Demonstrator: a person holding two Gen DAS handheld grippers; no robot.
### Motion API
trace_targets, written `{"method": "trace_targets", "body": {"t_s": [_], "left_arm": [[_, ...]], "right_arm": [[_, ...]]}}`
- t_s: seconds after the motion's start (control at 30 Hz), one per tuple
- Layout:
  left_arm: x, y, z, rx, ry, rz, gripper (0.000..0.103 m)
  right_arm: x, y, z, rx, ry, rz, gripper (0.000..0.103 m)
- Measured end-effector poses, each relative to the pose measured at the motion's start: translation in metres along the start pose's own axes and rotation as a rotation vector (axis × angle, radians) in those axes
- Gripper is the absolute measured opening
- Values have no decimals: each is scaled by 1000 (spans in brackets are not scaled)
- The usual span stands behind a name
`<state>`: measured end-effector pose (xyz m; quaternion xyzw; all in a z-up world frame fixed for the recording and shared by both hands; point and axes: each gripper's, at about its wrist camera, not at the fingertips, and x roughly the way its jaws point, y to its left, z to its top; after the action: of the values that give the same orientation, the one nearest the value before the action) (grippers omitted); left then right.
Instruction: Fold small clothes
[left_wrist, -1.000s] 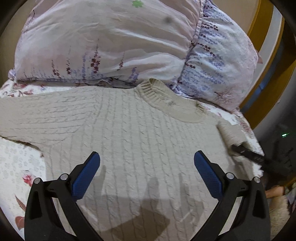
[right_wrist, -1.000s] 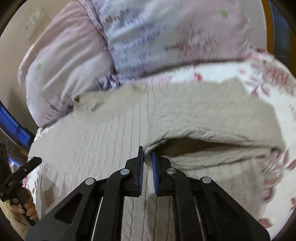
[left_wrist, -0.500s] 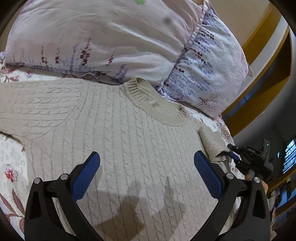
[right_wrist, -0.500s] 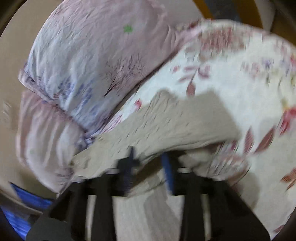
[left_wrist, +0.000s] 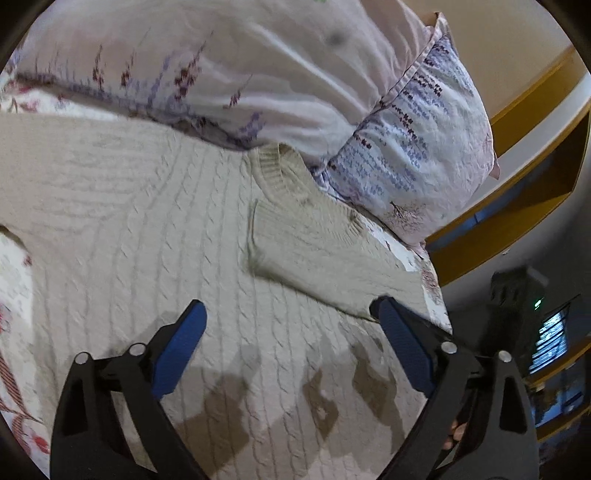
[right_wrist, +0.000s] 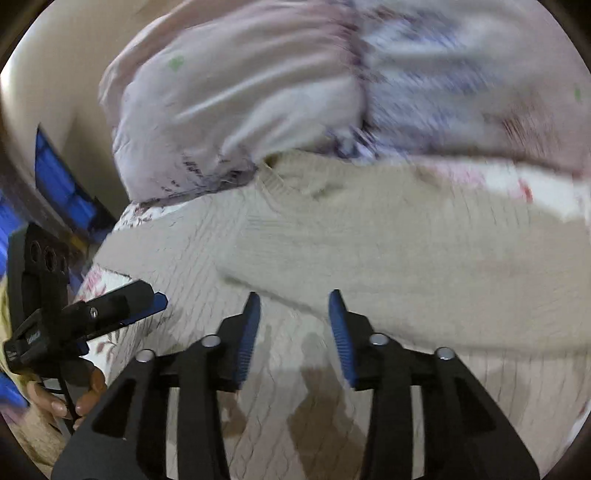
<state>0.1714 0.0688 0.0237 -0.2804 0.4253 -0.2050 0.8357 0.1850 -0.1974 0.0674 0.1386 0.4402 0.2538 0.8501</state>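
A beige cable-knit sweater (left_wrist: 155, 236) lies flat on the bed, its ribbed round collar (left_wrist: 280, 173) toward the head end, just against the pillows. Raised rope-like cables run in lengthwise rows down its body. One sleeve (left_wrist: 317, 243) is folded in across the chest, its ribbed cuff lying below the collar; the other sleeve stretches out flat toward the opposite edge of the bed.

The right gripper (right_wrist: 293, 321) hangs over the sweater's body just short of the folded sleeve; its blue ridged pads are parting and nothing is between them, the cloth let go. The left gripper (left_wrist: 288, 332) is spread wide above the lower body of the sweater, its jaws drawing in slightly, with only knit below them and nothing pinched. Both have black, angular plastic fingers with metal rivets.

The sheet (left_wrist: 14, 266) beneath is white with red flowers and leaves. Two plump, crinkled pillows (left_wrist: 229, 62) in pale pink and lilac sprig print lean at the head. Beyond the bed's edge runs a yellow wooden frame (left_wrist: 517, 229).
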Motion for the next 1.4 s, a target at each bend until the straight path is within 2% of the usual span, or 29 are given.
{"method": "trace_targets", "body": {"t_s": [0.13, 0.27, 0.37, 0.5, 0.57, 0.6, 0.63, 0.67, 0.77, 0.87, 0.97, 1.1, 1.13, 1.17, 1.2, 1.23, 1.27, 1.33, 1.4], "left_arm": [[13, 6, 4, -65, 39, -21, 80], [29, 13, 11, -150, 75, -45, 63], [43, 16, 19, -199, 88, -32, 51], [60, 23, 25, -260, 98, -23, 29], [68, 24, 29, -265, 94, -17, 14], [70, 23, 32, -259, 91, -12, 9], [73, 22, 35, -247, 85, -7, 9], [73, 21, 38, -233, 79, -1, 8], [60, 10, 44, -161, 34, -3, 7], [47, 11, 44, -110, 2, 62, 7], [48, 23, 41, -115, 18, 115, 7], [54, 29, 34, -113, 45, 141, 10], [52, 28, 34, -106, 46, 143, 12], [46, 28, 35, -110, 44, 139, 18], [41, 29, 36, -113, 38, 132, 24], [33, 31, 36, -116, 26, 120, 34], [24, 33, 36, -118, 12, 112, 46], [-3, 42, 37, -129, -39, 111, 55], [-32, 59, 37, -150, -87, 116, 57]], "right_arm": [[-29, -61, -15, 282, -28, 30, 45], [-61, -130, -37, 588, -111, 8, 45], [-75, -169, -52, 747, -174, -15, 44], [-80, -195, -59, 832, -242, -16, 40], [-82, -203, -58, 843, -274, -32, 34], [-81, -204, -57, 846, -282, -40, 32], [-80, -205, -55, 843, -293, -56, 26], [-80, -207, -53, 835, -299, -73, 15], [-86, -196, -47, 756, -340, -109, 9], [-88, -175, -45, 646, -351, -155, 8], [-75, -168, -47, 621, -294, -194, 8], [-62, -164, -48, 594, -219, -298, 10], [-67, -161, -49, 580, -218, -324, 17], [-71, -156, -49, 566, -216, -357, 28], [-77, -152, -51, 556, -223, -371, 33], [-84, -145, -51, 539, -243, -384, 38], [-90, -136, -51, 513, -263, -393, 38], [-93, -119, -46, 452, -280, -381, 39], [-80, -101, -36, 371, -246, -309, 40]]}}
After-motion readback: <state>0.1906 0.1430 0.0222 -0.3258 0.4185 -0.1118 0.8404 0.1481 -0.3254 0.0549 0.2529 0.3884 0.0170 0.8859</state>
